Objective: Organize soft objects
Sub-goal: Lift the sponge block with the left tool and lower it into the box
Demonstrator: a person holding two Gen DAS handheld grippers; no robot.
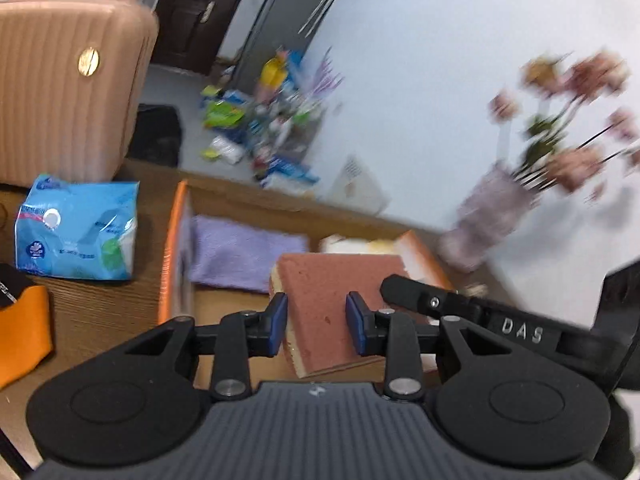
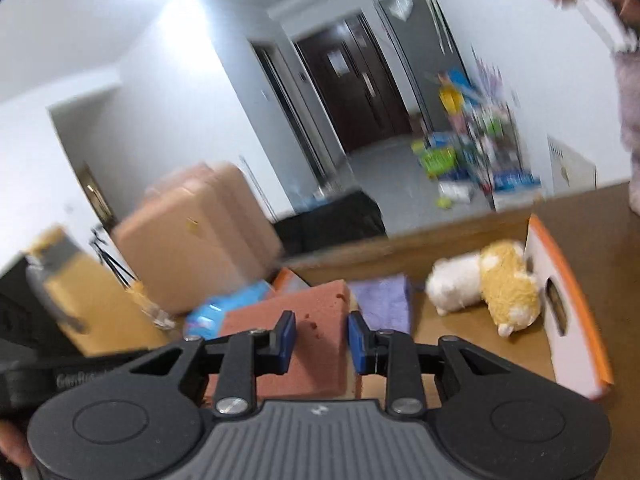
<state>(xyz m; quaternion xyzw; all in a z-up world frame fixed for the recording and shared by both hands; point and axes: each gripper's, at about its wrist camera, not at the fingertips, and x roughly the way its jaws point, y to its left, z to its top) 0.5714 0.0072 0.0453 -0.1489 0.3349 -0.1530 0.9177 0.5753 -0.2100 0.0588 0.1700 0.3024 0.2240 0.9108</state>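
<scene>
A reddish-brown sponge block [image 1: 340, 300] with a yellow underside sits tilted inside a cardboard box [image 1: 172, 248] with orange edges. It also shows in the right wrist view [image 2: 308, 332]. My left gripper [image 1: 316, 326] is open, its blue pads either side of the sponge's near edge. My right gripper [image 2: 322, 340] is open around the sponge's other end. A folded purple cloth [image 1: 244, 254] lies in the box, and a white and yellow plush toy [image 2: 484, 284] lies at its right side.
A blue tissue pack [image 1: 78, 228] lies on the wooden table left of the box. A pink suitcase [image 1: 68, 92] stands behind it. A vase of flowers [image 1: 500, 208] stands at the right. An orange object [image 1: 24, 332] sits at the left edge.
</scene>
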